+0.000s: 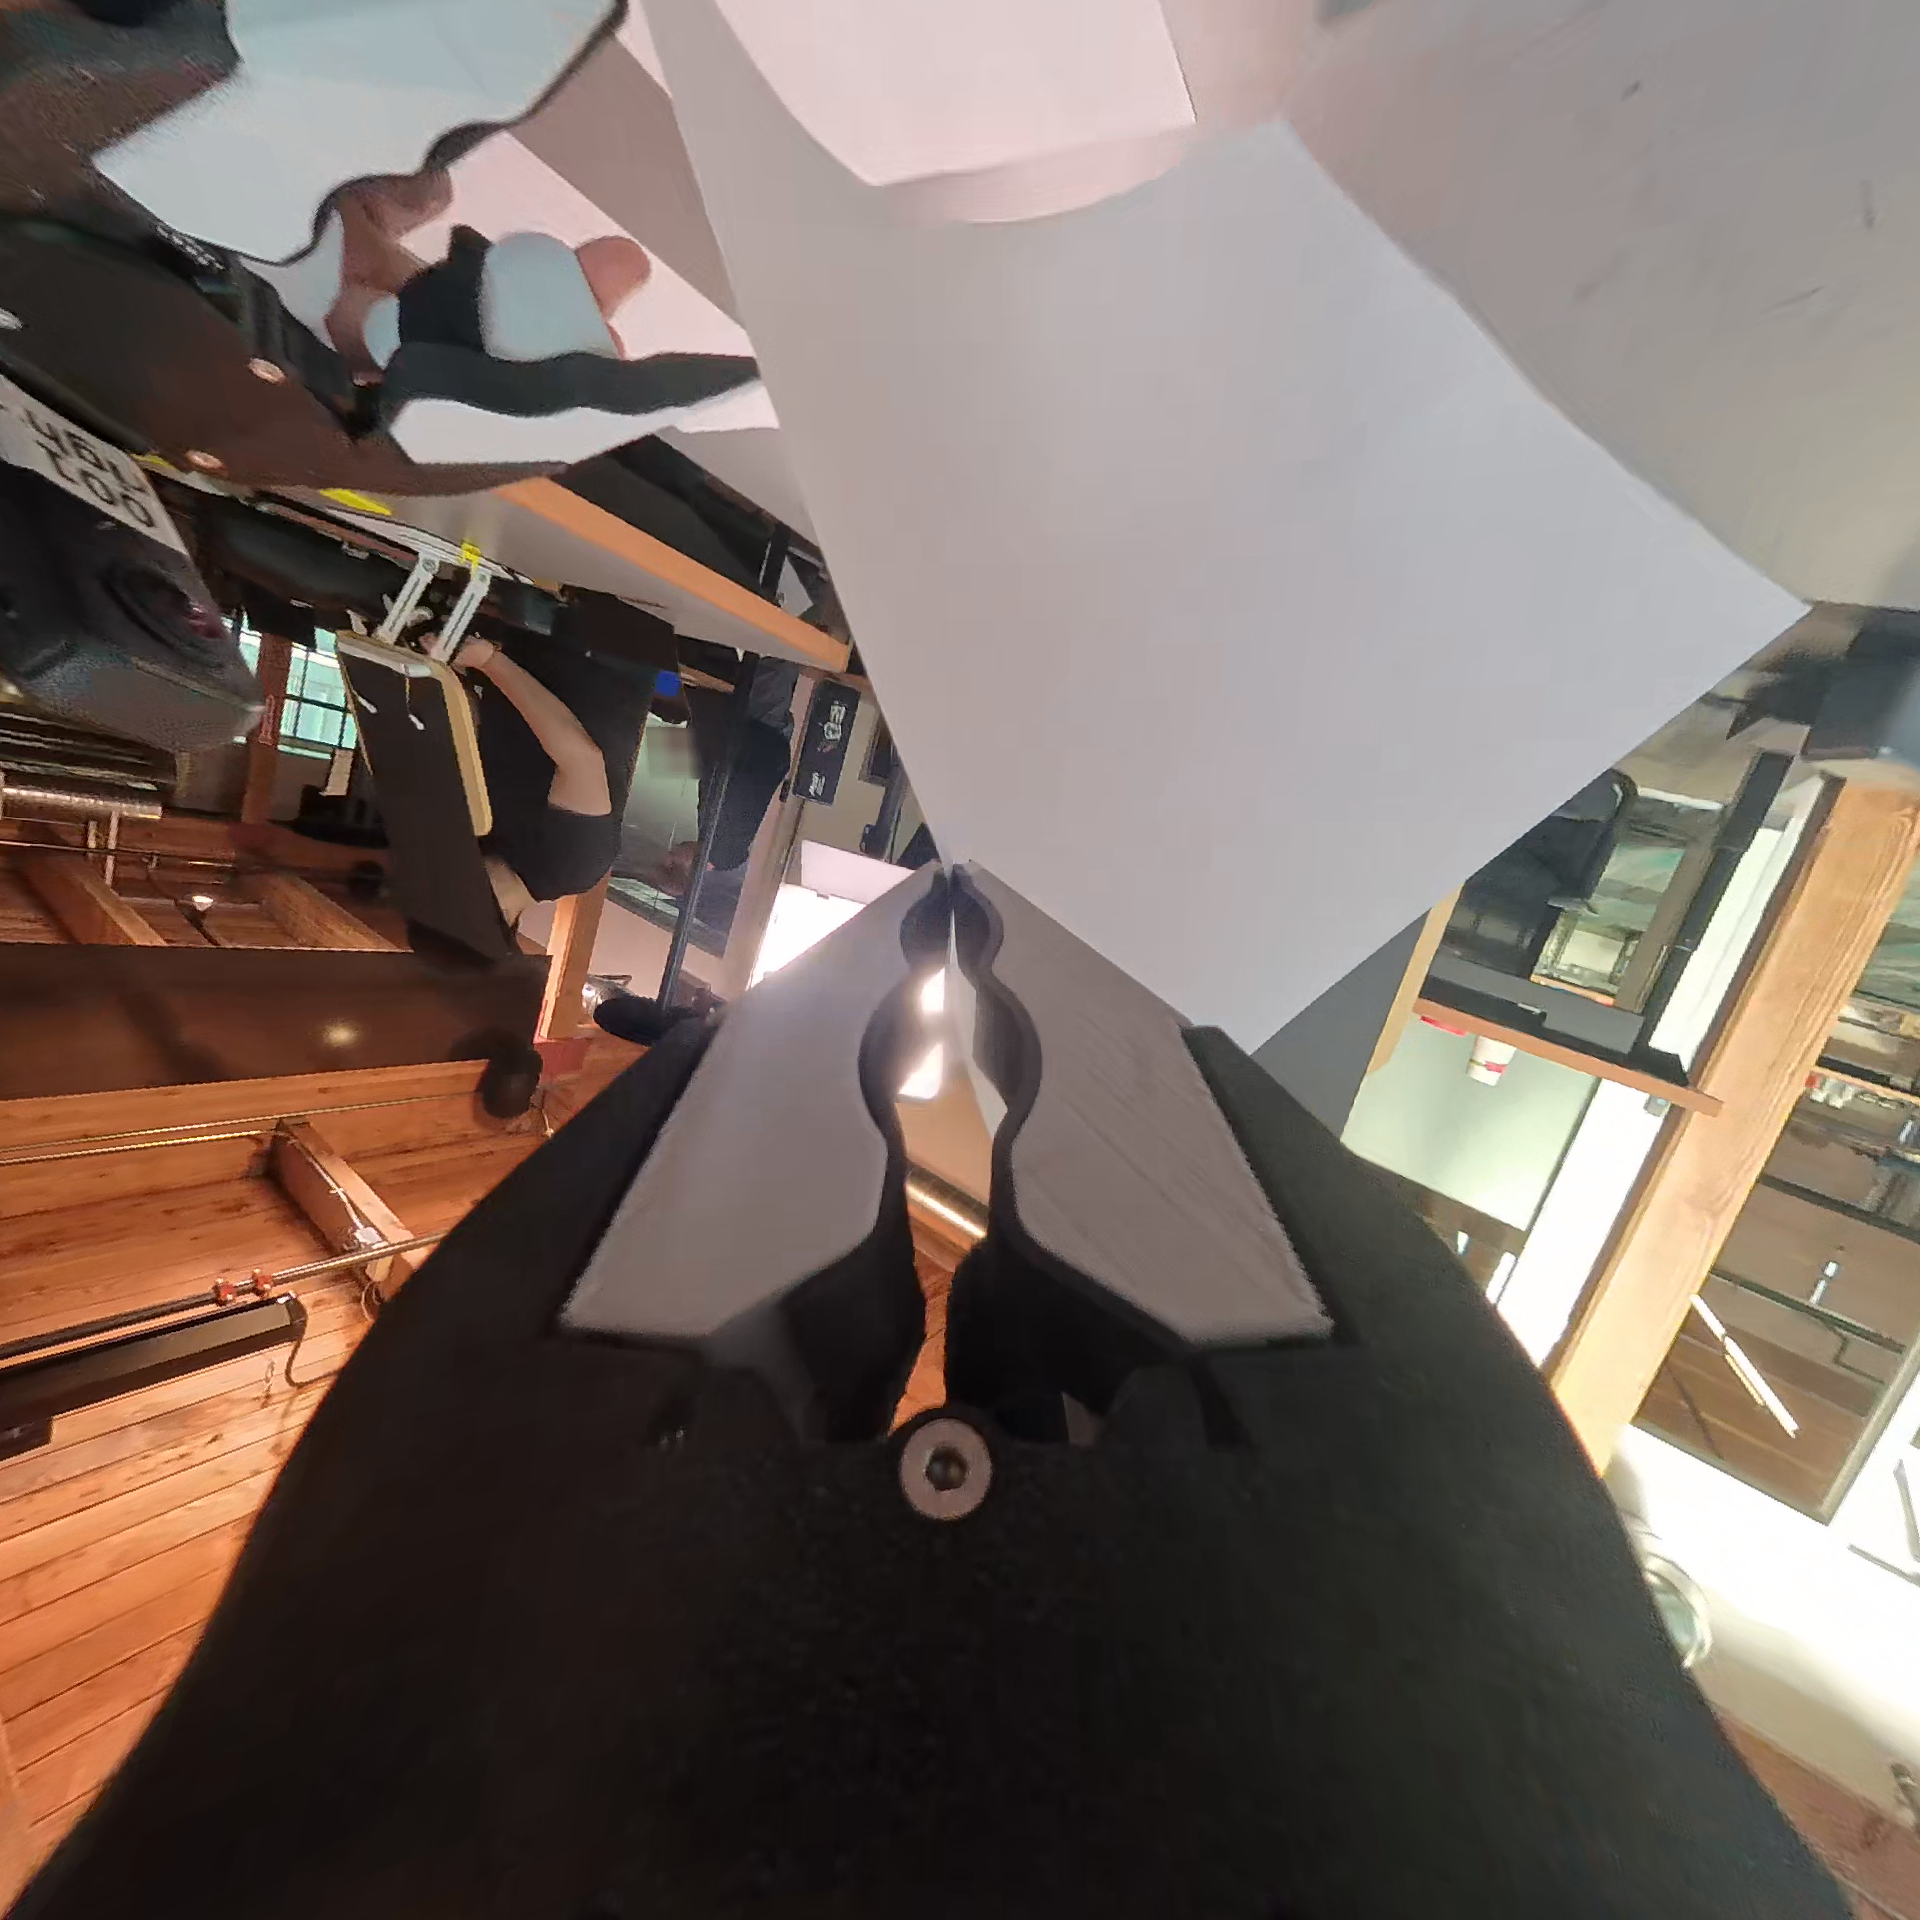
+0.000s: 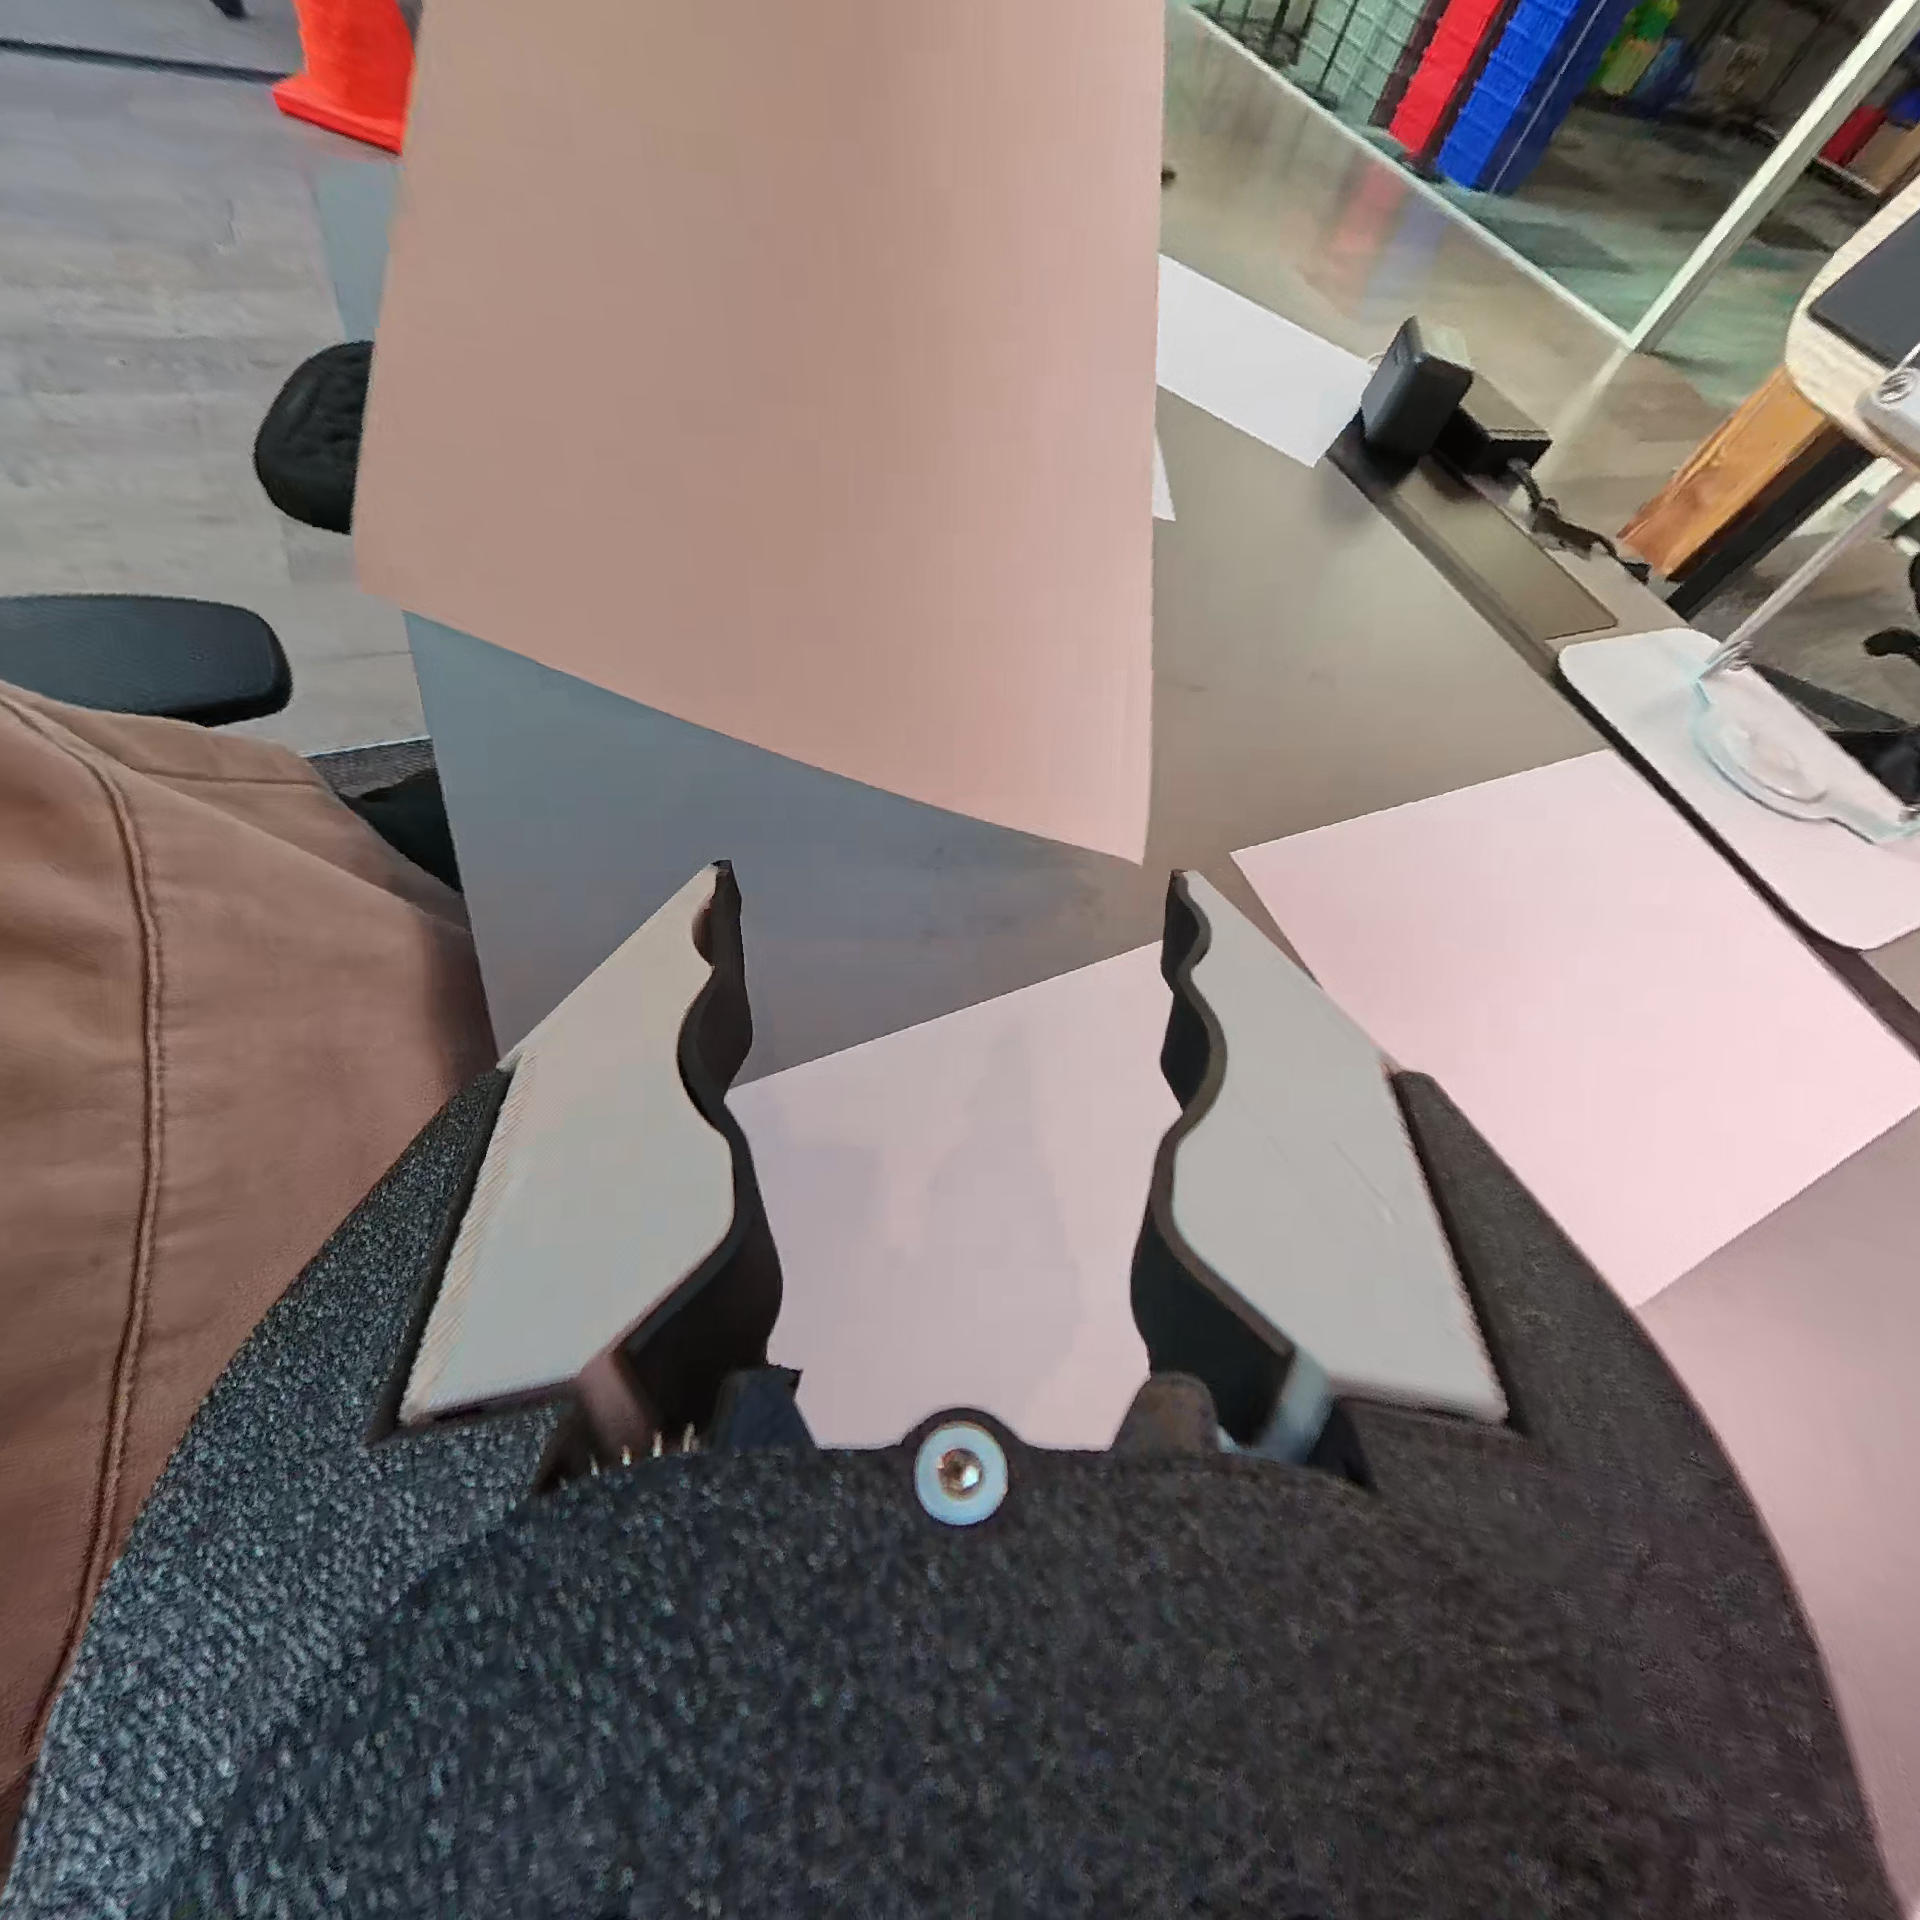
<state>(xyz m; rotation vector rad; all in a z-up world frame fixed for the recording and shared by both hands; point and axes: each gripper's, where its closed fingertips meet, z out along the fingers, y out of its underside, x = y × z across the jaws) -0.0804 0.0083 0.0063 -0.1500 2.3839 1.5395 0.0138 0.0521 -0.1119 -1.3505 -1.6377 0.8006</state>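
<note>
The left gripper (image 1: 951, 873) is pinched on a sheet of paper (image 1: 1195, 540), thin, matt and smooth, white going pinkish toward 12 o'clock. Its fingers (image 1: 1132, 1174) look like matt grey plastic with fine ridged lines and black rubbery wavy inner edges; the body is grainy black plastic with a shiny metal screw (image 1: 943, 1473). At 9 o'clock there's varnished wood planking (image 1: 156, 1195), fairly glossy.

The right gripper (image 2: 948, 873), same pebbly black shell, has its jaws apart. A matt pink sheet (image 2: 769, 416) hangs at 12 o'clock, more pink paper (image 2: 1558, 1018) lies at 3 on a smooth dark tabletop (image 2: 1351, 644) with a dull sheen. Brown stitched cloth (image 2: 208, 987) sits at 9 o'clock.
</note>
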